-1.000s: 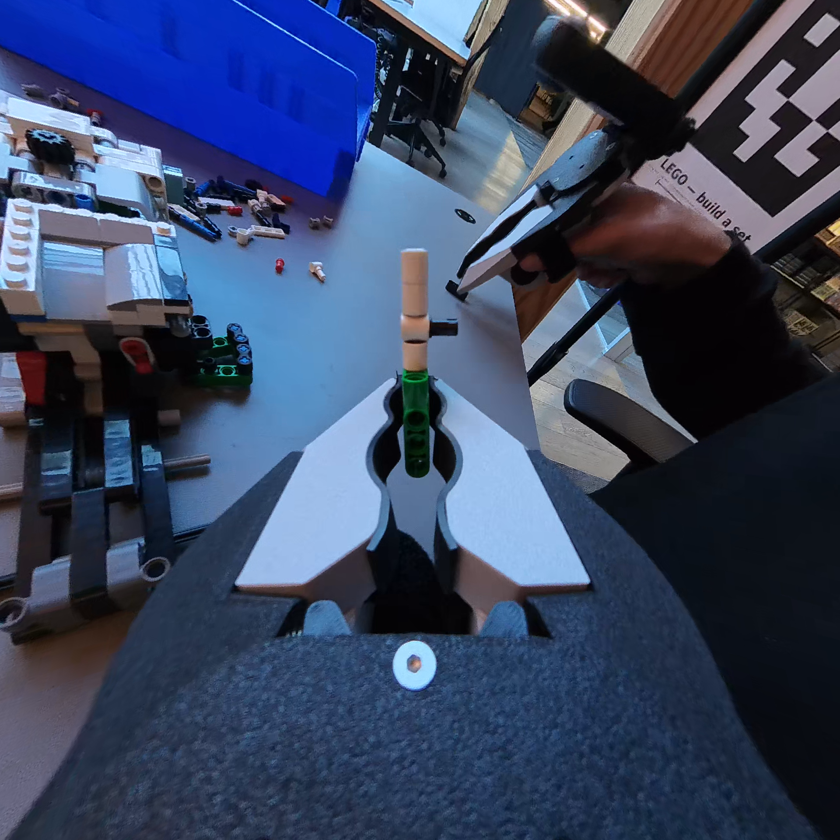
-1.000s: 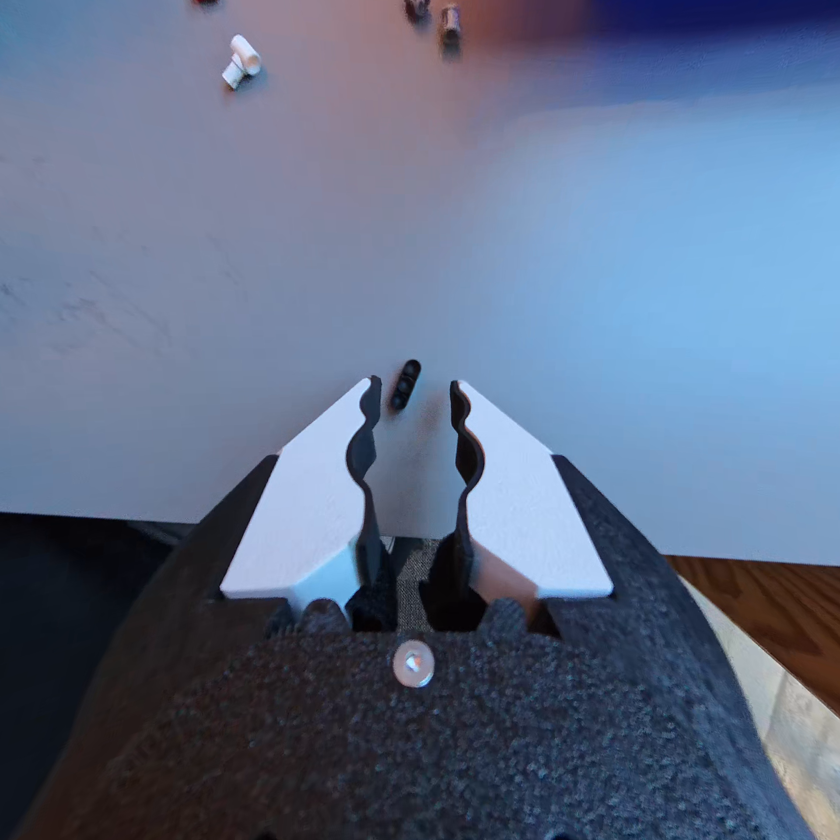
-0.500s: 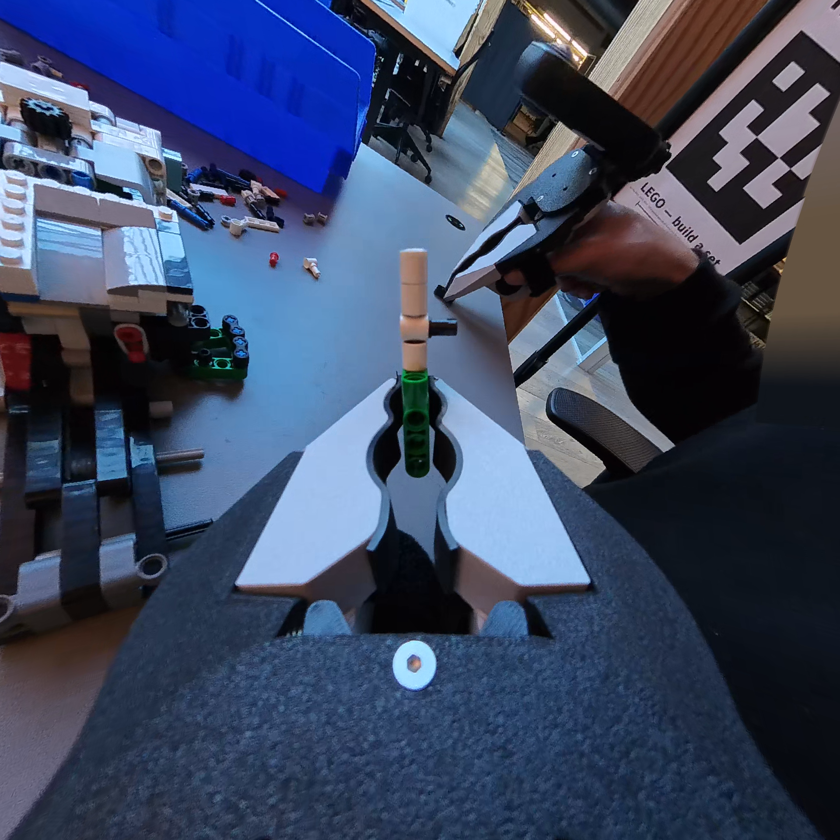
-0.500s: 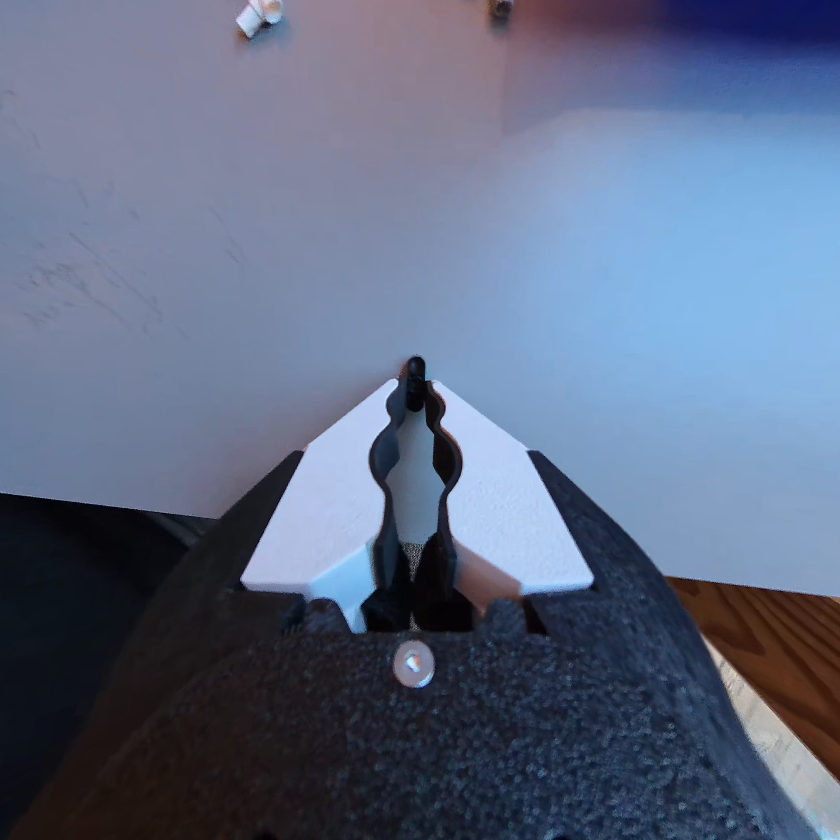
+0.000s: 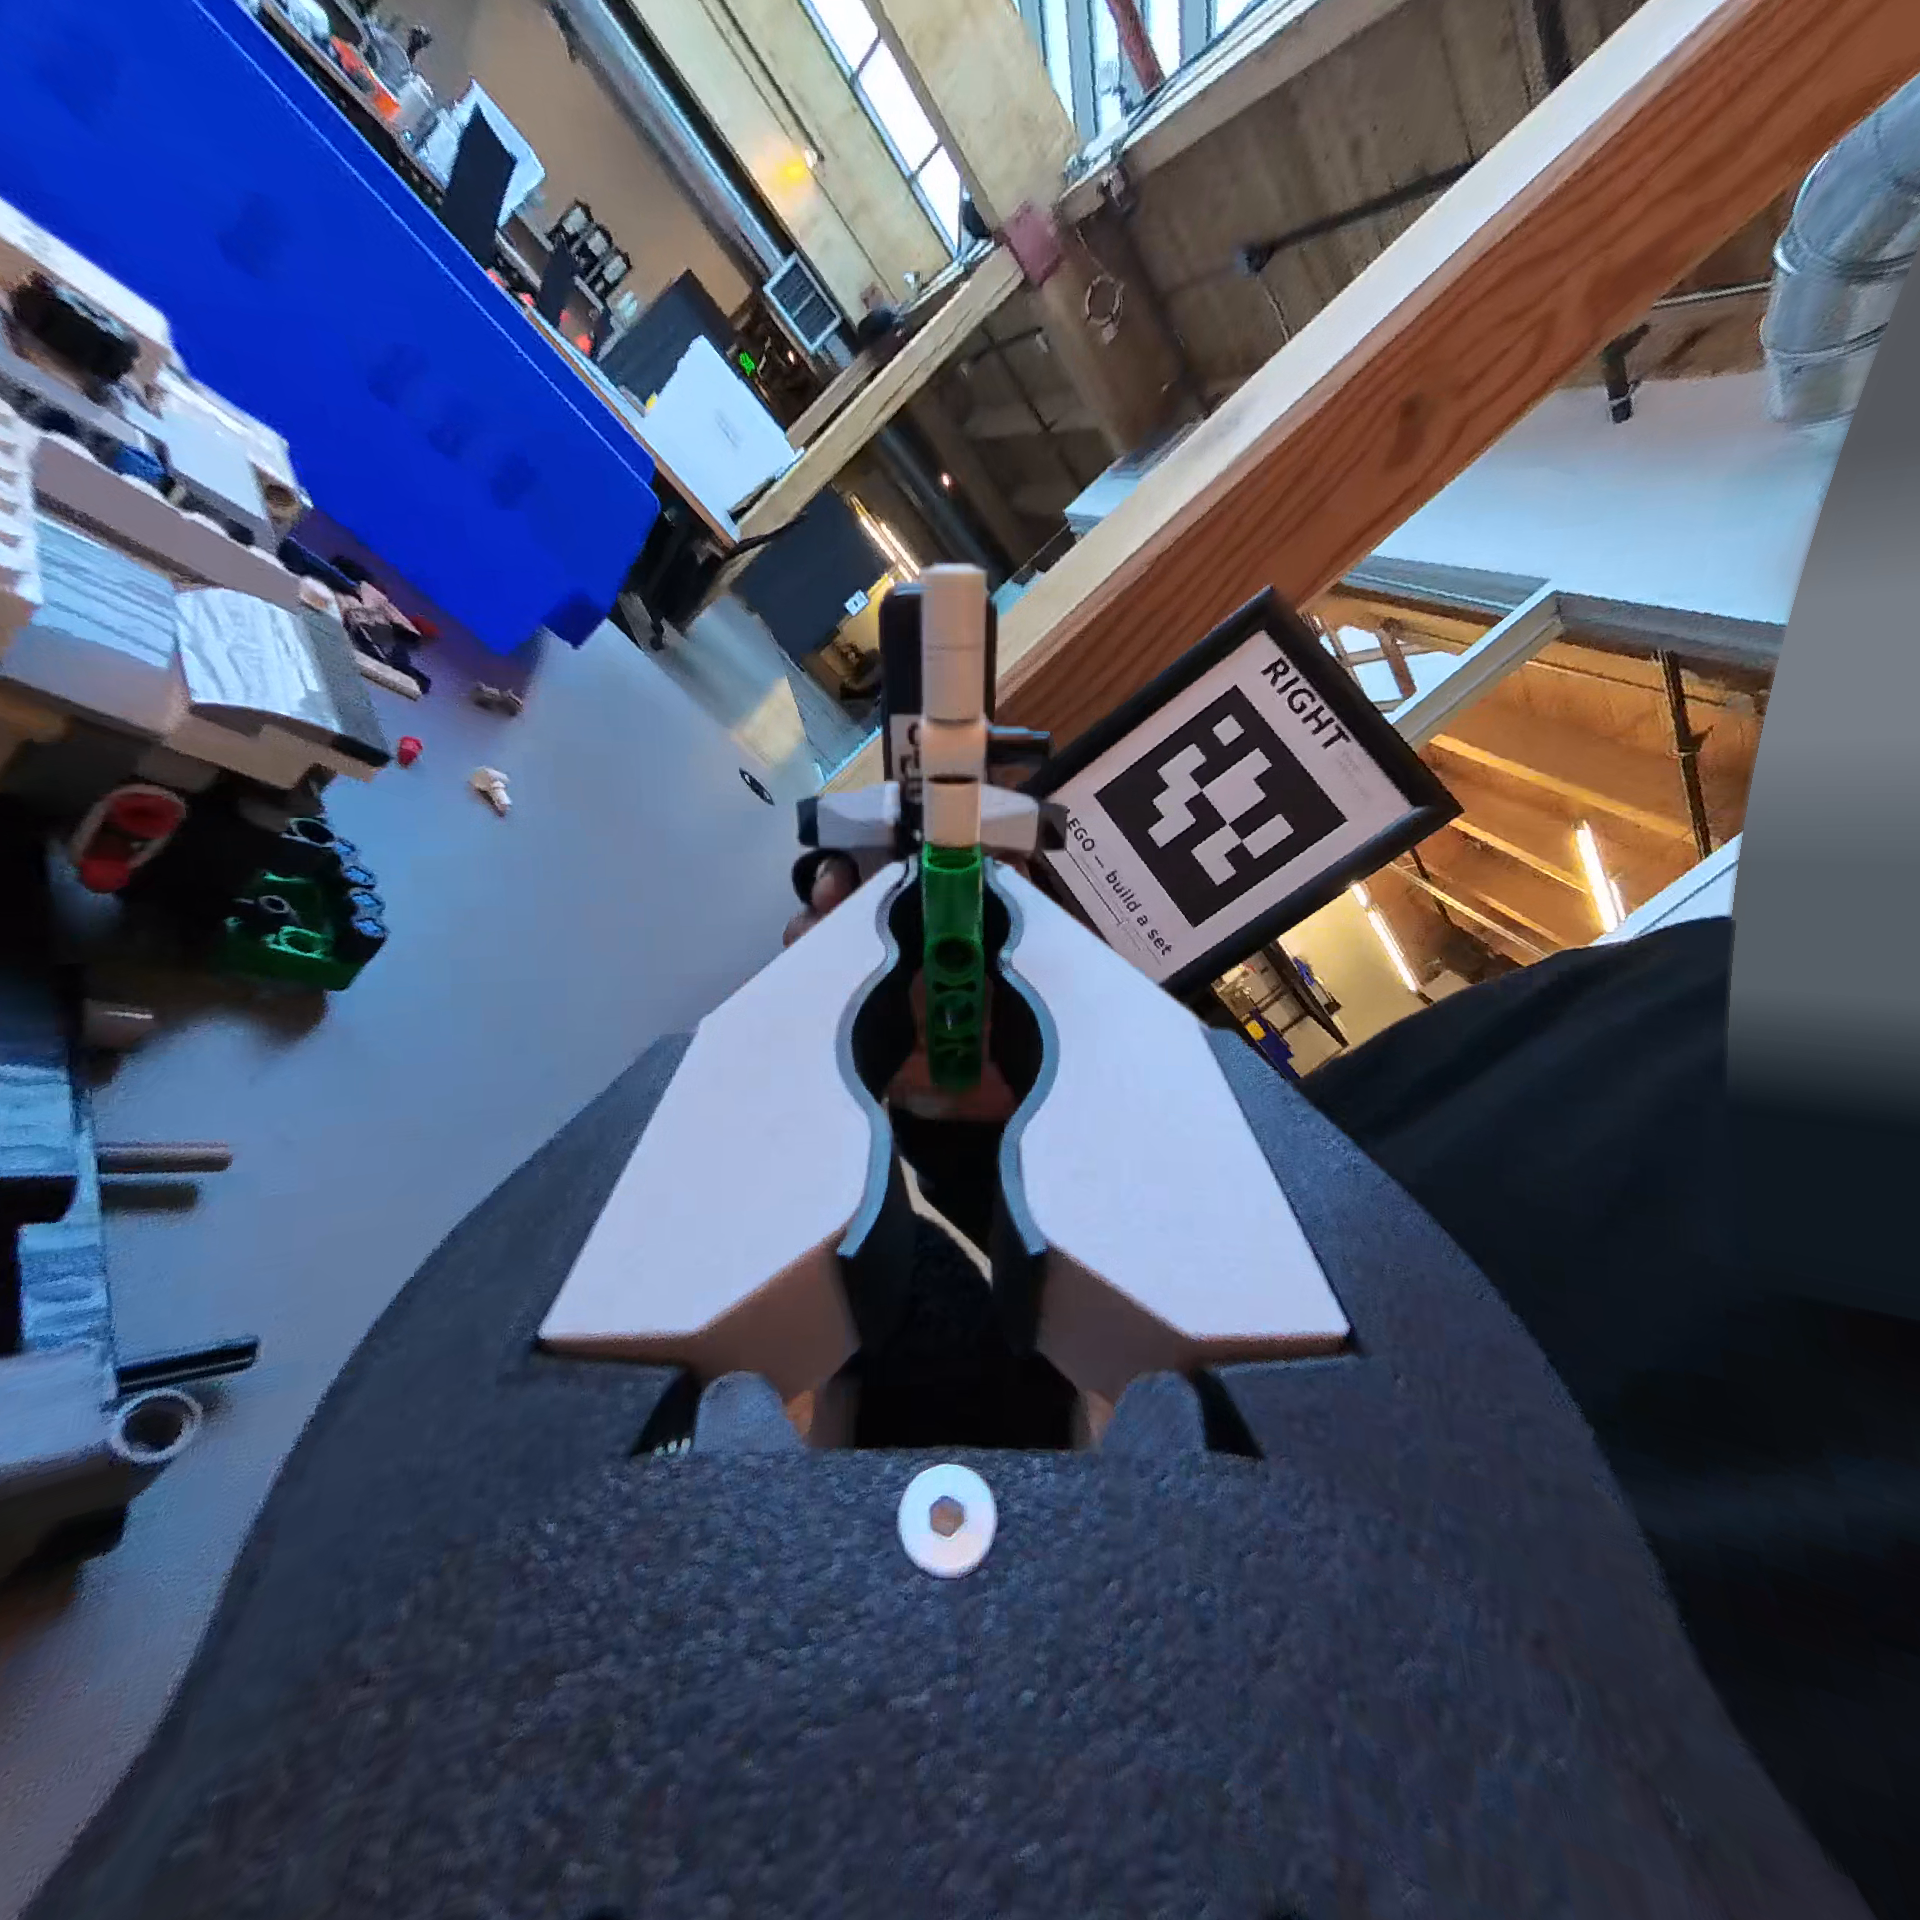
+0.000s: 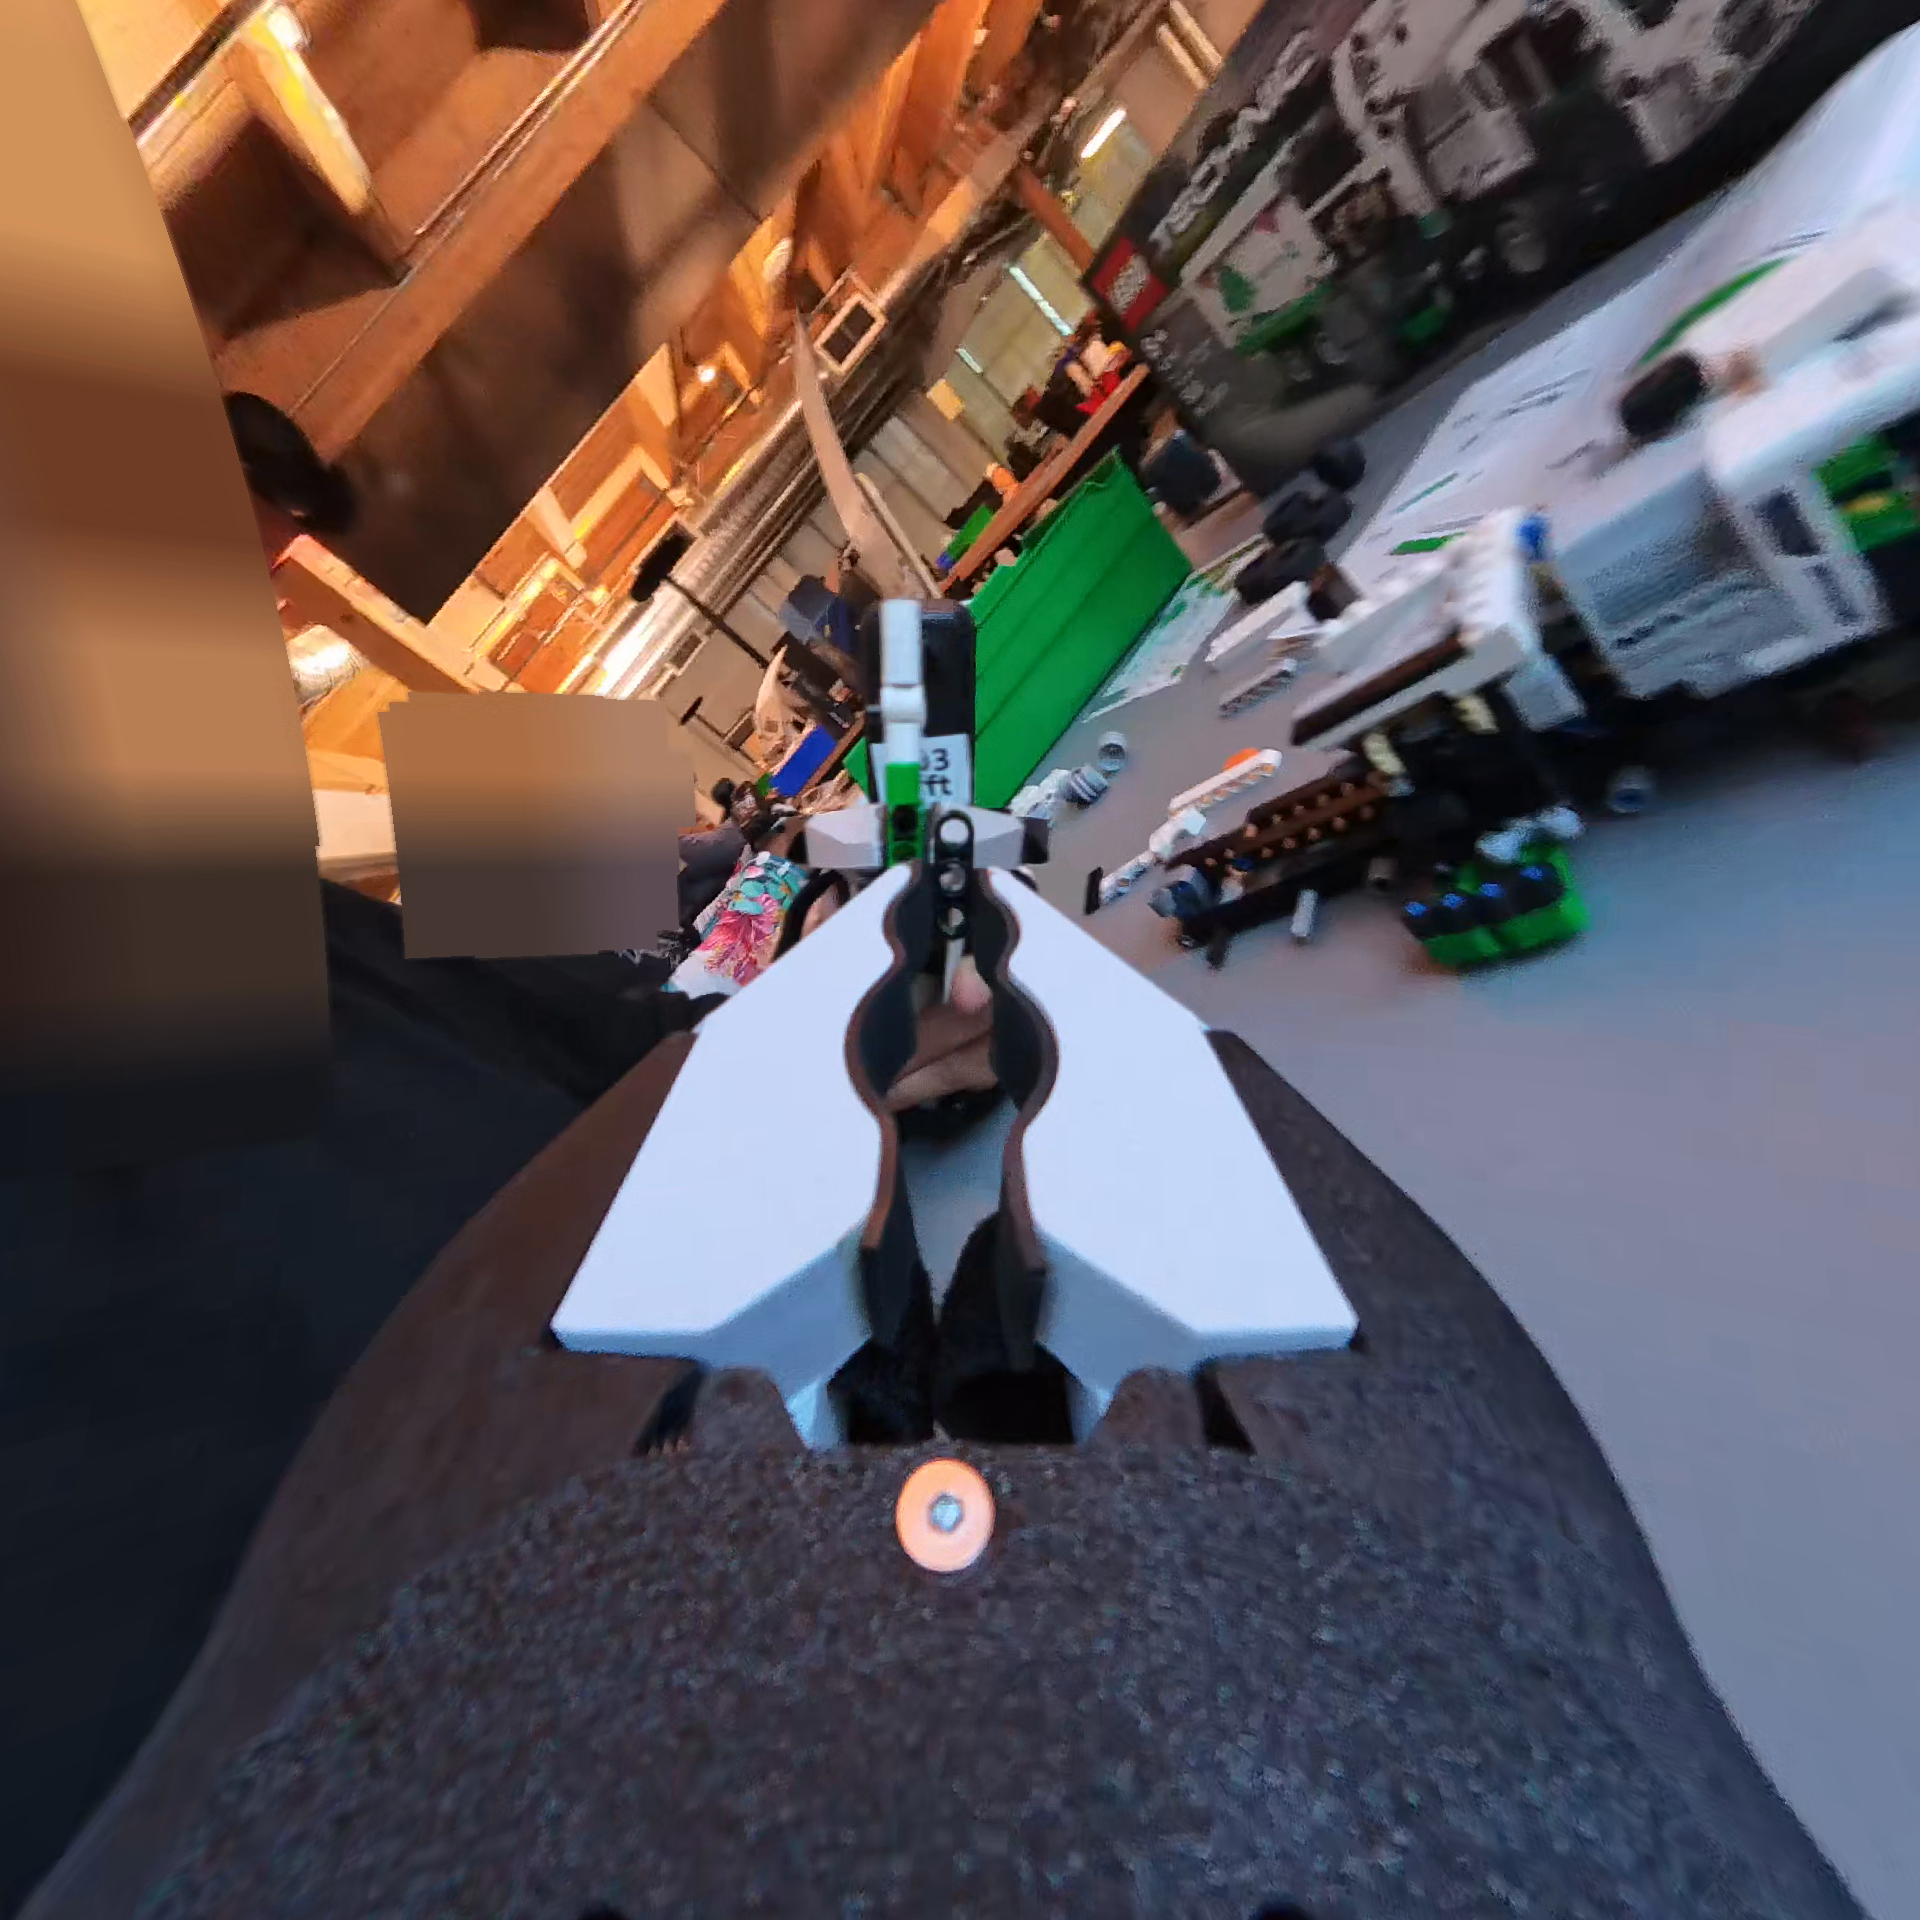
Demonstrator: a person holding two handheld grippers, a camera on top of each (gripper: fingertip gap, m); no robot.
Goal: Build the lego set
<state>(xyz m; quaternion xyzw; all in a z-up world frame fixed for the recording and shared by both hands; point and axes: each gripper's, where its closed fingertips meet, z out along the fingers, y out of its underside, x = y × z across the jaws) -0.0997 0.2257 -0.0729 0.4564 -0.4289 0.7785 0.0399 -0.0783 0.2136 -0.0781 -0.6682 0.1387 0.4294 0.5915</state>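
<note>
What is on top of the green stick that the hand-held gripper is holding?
A cream rod stands on the green stick, with a small black pin poking sideways. The joint between them is partly covered by the other gripper behind.

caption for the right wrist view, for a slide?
Right gripper, shut on a small black pin, faces the left gripper holding a green-and-white beam assembly.

Green beam (image 5: pixel 951 966) with upright white rod (image 5: pixel 954 665); small black pin (image 6: pixel 951 862).
</note>
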